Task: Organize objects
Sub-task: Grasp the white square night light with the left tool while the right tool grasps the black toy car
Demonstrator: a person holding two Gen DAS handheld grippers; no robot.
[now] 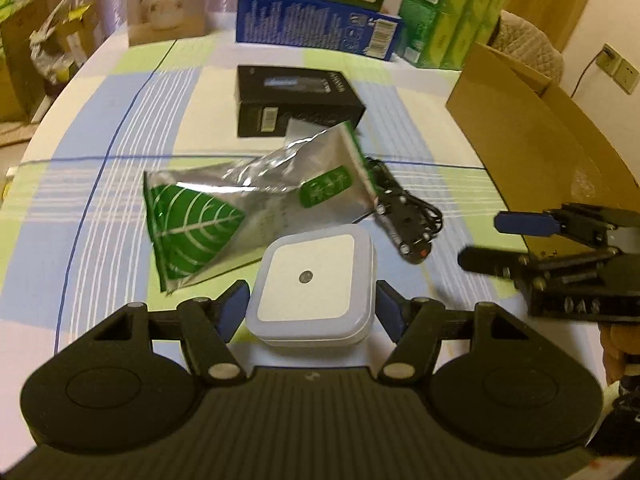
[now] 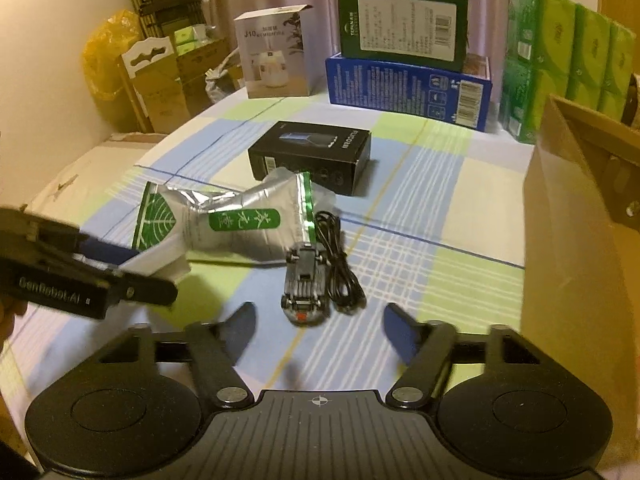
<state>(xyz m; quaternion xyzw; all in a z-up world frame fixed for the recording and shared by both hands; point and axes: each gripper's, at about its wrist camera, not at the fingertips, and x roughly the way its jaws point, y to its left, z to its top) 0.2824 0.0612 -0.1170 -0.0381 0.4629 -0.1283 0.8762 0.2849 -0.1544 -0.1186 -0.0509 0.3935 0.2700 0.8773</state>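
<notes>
Left wrist view: a checked tablecloth (image 1: 100, 200) covers the table. The left gripper (image 1: 310, 304) has its fingers against one white square device (image 1: 314, 280); beyond it lie one foil pouch (image 1: 248, 208) and one black box (image 1: 296, 100).

Right wrist view: the right gripper (image 2: 320, 330) is wide open and empty. Just ahead of it is one toy car (image 2: 306, 288) beside one black cable (image 2: 340, 264); to its right stands a cardboard box (image 2: 572, 240).

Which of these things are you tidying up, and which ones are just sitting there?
Being tidied:
white square light, between the left tool's fingers
silver and green pouch
little toy car
black cable
black box
cardboard box, probably where things go

Just sitting there:
blue box
green tissue packs
humidifier box
</notes>
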